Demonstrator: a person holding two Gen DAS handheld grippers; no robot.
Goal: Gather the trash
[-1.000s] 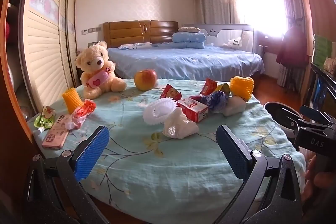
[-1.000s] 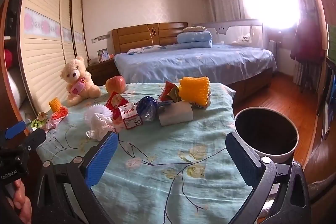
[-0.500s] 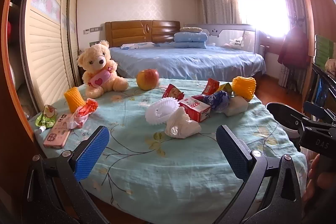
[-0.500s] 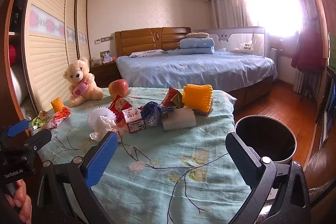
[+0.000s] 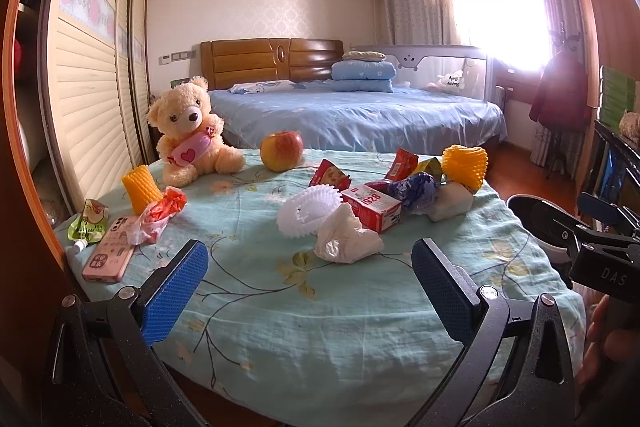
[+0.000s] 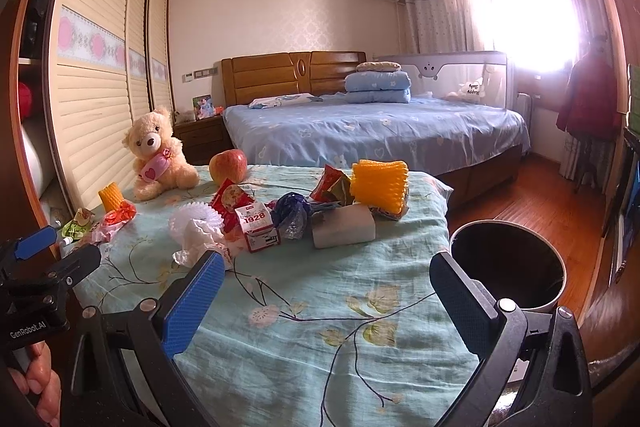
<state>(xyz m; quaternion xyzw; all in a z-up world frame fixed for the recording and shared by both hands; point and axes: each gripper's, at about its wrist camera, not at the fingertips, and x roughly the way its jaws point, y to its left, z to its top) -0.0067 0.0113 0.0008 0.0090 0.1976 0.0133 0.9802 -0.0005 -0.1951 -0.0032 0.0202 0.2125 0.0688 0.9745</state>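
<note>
From the left wrist view, the left gripper point(image 5: 308, 279) hovers with its jaws spread wide and empty above the near edge of the counter point(image 5: 320, 327) draped in a floral cloth. Just ahead lies a crumpled white tissue point(image 5: 346, 239), and behind it a red-and-white carton point(image 5: 372, 205) marked 1928, lying flat with its long axis angled toward the right.

From the right wrist view, the right gripper point(image 6: 324, 291) is likewise wide open, holding nothing. The trash heap sits ahead and left of it; the dark bin point(image 6: 510, 267) stands just beside its right finger, off the counter's edge.
</note>
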